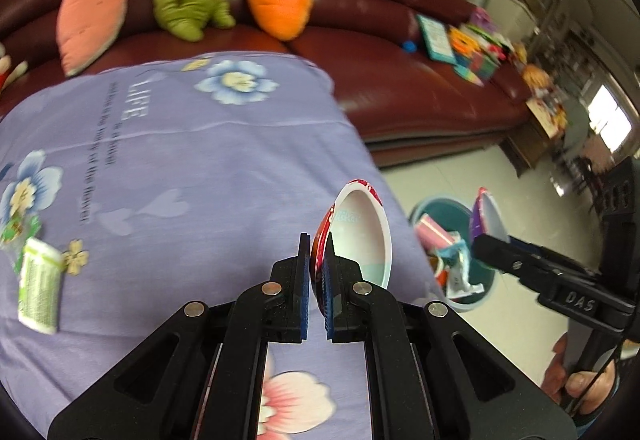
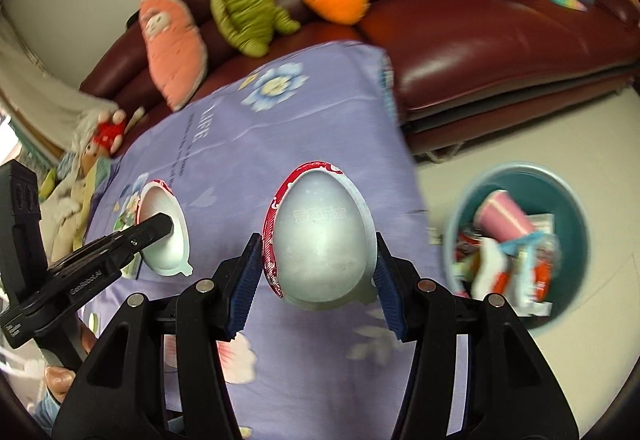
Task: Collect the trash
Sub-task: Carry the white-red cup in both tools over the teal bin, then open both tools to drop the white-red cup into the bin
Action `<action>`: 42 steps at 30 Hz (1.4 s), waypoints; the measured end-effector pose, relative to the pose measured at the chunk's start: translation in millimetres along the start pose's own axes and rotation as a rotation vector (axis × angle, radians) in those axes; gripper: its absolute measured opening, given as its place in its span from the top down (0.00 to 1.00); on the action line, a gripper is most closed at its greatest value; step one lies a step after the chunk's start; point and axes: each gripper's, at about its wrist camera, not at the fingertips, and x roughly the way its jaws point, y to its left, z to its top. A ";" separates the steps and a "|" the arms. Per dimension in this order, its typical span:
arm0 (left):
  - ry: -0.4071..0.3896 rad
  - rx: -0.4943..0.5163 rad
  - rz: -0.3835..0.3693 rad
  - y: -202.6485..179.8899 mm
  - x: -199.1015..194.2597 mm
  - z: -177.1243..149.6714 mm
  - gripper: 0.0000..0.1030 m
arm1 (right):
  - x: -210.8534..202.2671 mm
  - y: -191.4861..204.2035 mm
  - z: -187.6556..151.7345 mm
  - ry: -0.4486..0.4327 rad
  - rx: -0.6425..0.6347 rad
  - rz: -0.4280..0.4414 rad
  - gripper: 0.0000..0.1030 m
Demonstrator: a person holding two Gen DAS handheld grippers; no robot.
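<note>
Maroon leather of the sofa (image 1: 400, 87) at the back, with plush toys along it; no risk there.

Nearer, purple flowered cloth over the bench (image 1: 200, 159), ending just short of the floor where the drop has to happen. Could snag that cloth edge on a low pass and drag it.

Down on the floor beside the bench, the teal bin (image 2: 568, 195), already crowded with a pink cup (image 2: 504, 215) and wrappers piled towards its near rim. Might bounce a light shell off that heap and out onto the tiles if let go from too high or off-centre.

Left claw (image 1: 316, 244) shut tight, pinching only the thin rim of a red-and-white egg half (image 1: 360, 232), held above the bench edge. Thin hold, so could pivot or slip free with a quick swing.

Right claw (image 2: 317, 252) part open, clamped across the width of a second egg half (image 2: 320, 207), dome towards the camera, over the cloth near the bin. Smooth curved plastic; could squirt out under uneven squeeze.

Both close together, so could knock shells in passing.

Lastly, a green-and-white packet (image 1: 40, 288) lying on the cloth, yet to be collected.
</note>
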 end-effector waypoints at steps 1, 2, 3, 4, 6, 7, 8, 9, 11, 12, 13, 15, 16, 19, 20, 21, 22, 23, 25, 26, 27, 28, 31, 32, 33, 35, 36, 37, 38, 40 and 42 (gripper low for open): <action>0.005 0.015 -0.005 -7.8 3.7 0.3 0.94 | -4.7 -7.1 -0.5 -0.006 0.008 -0.007 0.50; 0.010 0.030 -0.011 -16.4 7.7 1.1 0.94 | -14.3 -20.6 -1.8 -0.019 0.025 -0.023 0.50; 0.019 0.053 -0.022 -28.8 13.7 1.7 0.94 | -20.7 -31.2 -2.6 -0.028 0.039 -0.036 0.50; 0.024 0.067 -0.027 -36.1 17.0 2.2 0.94 | -26.9 -41.6 -3.3 -0.038 0.054 -0.049 0.50; 0.037 0.104 -0.044 -56.2 27.0 3.2 0.94 | -39.4 -66.3 -5.8 -0.060 0.097 -0.076 0.50; 0.043 0.121 -0.053 -66.1 32.2 3.4 0.94 | -45.3 -80.4 -7.2 -0.070 0.123 -0.089 0.50; 0.048 0.132 -0.058 -73.2 36.0 3.5 0.94 | -48.5 -88.9 -9.1 -0.076 0.140 -0.097 0.50; 0.058 0.149 -0.067 -84.3 43.5 3.8 0.94 | -51.3 -97.6 -9.6 -0.081 0.157 -0.103 0.50; 0.073 0.166 -0.077 -97.4 52.9 3.9 0.94 | -54.9 -115.7 -11.7 -0.088 0.192 -0.113 0.50; 0.085 0.178 -0.082 -105.7 60.3 3.7 0.94 | -55.2 -124.0 -12.6 -0.088 0.207 -0.115 0.50; 0.096 0.188 -0.084 -112.4 66.7 3.4 0.94 | -55.0 -129.3 -13.6 -0.088 0.217 -0.118 0.50; 0.117 0.208 -0.086 -125.2 80.5 2.4 0.94 | -52.7 -141.9 -15.2 -0.084 0.239 -0.127 0.50; 0.128 0.216 -0.087 -131.3 86.2 1.4 0.94 | -50.0 -150.0 -16.3 -0.078 0.254 -0.127 0.50; 0.159 0.237 -0.085 -147.0 104.9 -0.7 0.94 | -44.1 -166.4 -20.4 -0.061 0.283 -0.135 0.49; 0.166 0.241 -0.085 -149.7 108.7 -1.3 0.94 | -40.2 -173.0 -21.4 -0.052 0.298 -0.136 0.49; 0.177 0.246 -0.084 -154.0 115.4 -2.4 0.94 | -36.3 -179.1 -22.1 -0.046 0.312 -0.135 0.49; 0.185 0.249 -0.083 -156.4 120.2 -2.9 0.94 | -33.5 -182.2 -22.4 -0.042 0.320 -0.136 0.49; 0.194 0.250 -0.082 -157.9 125.0 -3.5 0.94 | -29.2 -186.7 -22.6 -0.037 0.328 -0.141 0.49; 0.212 0.251 -0.077 -159.6 134.8 -4.7 0.94 | -21.5 -193.7 -22.4 -0.024 0.337 -0.147 0.49; 0.220 0.252 -0.073 -160.2 140.1 -5.4 0.94 | -16.9 -197.6 -22.3 -0.016 0.342 -0.147 0.49; 0.227 0.252 -0.070 -159.7 144.0 -5.2 0.94 | -11.4 -201.1 -21.7 -0.006 0.346 -0.146 0.49; 0.232 0.250 -0.068 -159.5 146.8 -5.1 0.94 | -7.3 -203.2 -21.4 0.003 0.347 -0.144 0.49; 0.247 0.244 -0.062 -160.5 155.0 -5.4 0.94 | 3.8 -204.9 -19.6 0.027 0.347 -0.140 0.49; 0.250 0.244 -0.061 -161.3 156.7 -5.7 0.94 | 8.8 -205.9 -19.3 0.039 0.346 -0.137 0.49; 0.255 0.244 -0.060 -162.5 159.5 -6.1 0.94 | 11.3 -206.5 -18.7 0.045 0.344 -0.135 0.49; 0.262 0.246 -0.060 -164.3 162.7 -6.4 0.94 | 18.1 -208.9 -18.1 0.063 0.342 -0.132 0.42; 0.267 0.248 -0.060 -165.5 164.4 -7.4 0.94 | 20.4 -209.8 -18.2 0.069 0.342 -0.130 0.41; 0.270 0.249 -0.061 -166.0 165.5 -8.2 0.94 | 22.5 -210.5 -18.3 0.074 0.342 -0.130 0.40; 0.273 0.248 -0.061 -166.3 167.0 -8.6 0.94 | 23.7 -211.7 -18.3 0.075 0.343 -0.131 0.40; 0.276 0.249 -0.061 -166.9 169.2 -8.8 0.93 | 23.4 -213.3 -17.9 0.072 0.349 -0.126 0.40; 0.278 0.249 -0.059 -167.2 170.0 -8.8 0.93 | 20.7 -213.6 -17.1 0.064 0.350 -0.126 0.40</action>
